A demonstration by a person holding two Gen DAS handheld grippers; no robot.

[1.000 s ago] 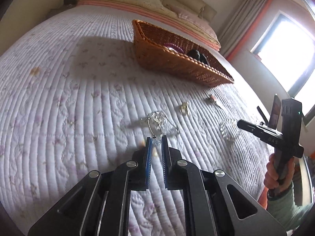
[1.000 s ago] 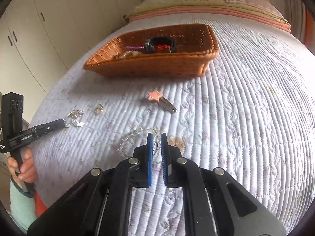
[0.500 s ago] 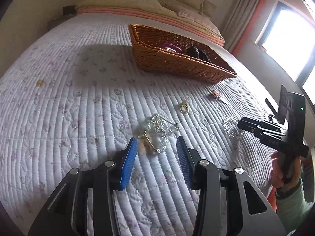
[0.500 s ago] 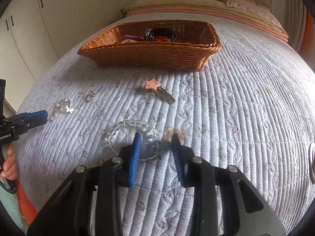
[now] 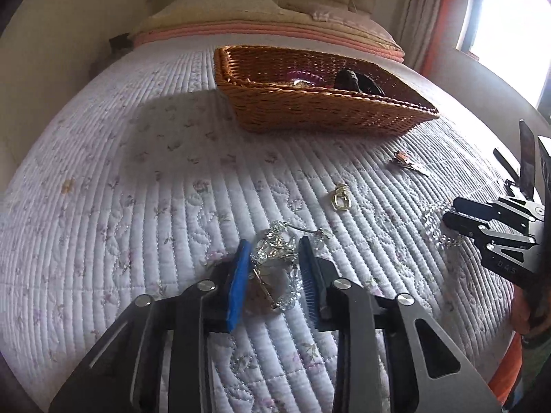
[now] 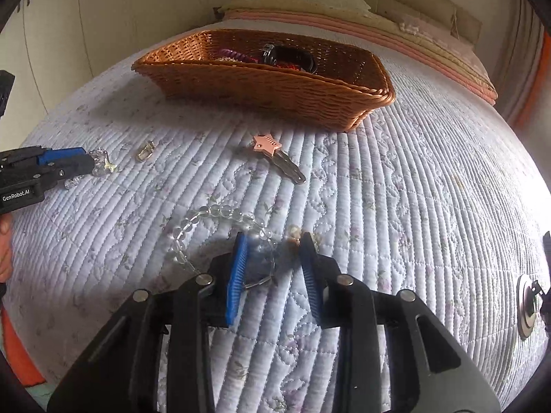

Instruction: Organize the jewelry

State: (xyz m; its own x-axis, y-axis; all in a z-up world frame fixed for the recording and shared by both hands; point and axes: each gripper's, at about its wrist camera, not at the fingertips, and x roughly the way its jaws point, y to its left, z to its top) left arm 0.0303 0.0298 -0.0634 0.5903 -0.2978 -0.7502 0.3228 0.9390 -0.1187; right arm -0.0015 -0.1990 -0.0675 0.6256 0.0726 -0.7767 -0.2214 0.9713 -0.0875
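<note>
On the quilted bedspread [image 5: 144, 186], the left gripper [image 5: 275, 268] points down at a tangle of clear crystal jewelry with a gold pin [image 5: 275, 258]. Its jaws are closing, blue pads either side of the tangle; the pads look just beside the beads, and whether they press on them yet is hard to tell from this angle. The right gripper [image 6: 275, 261] hangs over a clear bead bracelet [image 6: 206, 220] that lies flat on the quilt. Its jaws stand apart, straddling the near right part of the loop, with the rest of the bracelet curving out to the left and beyond the left pad (nothing is pinched there).

Farther up the bed sits a wicker basket [image 5: 310, 113], already holding a purple piece [image 6: 234, 55] and a black band [image 6: 289, 55]. Between basket and grippers, loose on the quilt, lie a key with a pink star-shaped head [image 6: 275, 156] and a small gold clasp [image 5: 341, 199]; the clasp is just beyond the crystal tangle and to its right, the key further right and nearer the basket. In the right wrist view the left gripper comes in from the left edge, its tips at the crystal tangle, with part of a hand [image 6: 5, 251] at the frame's edge. Pillows [image 5: 224, 7] are stacked at the far end of the bed
</note>
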